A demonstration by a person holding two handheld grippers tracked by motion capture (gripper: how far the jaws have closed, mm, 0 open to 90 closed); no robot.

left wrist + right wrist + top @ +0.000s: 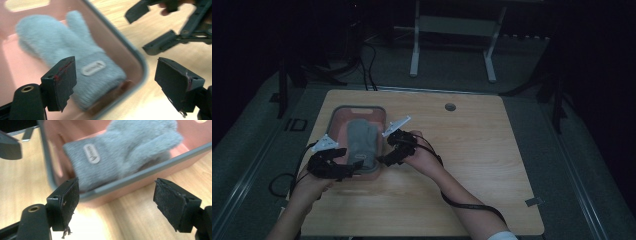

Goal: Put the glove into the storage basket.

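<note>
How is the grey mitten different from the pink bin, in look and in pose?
The mitten is soft, fuzzy and grey; the bin is smooth, stiff and pink with a darker rim. The mitten lies flat, its cuff with a small oval label at the bin's near end; the bin stands open-topped on the wooden table and is larger, holding the mitten. No gripper holds either.

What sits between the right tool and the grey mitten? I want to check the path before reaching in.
In the right gripper view, the pink tray's grey-edged rim runs between the open right tool and the grey mitten, with bare wooden table nearer.
</note>
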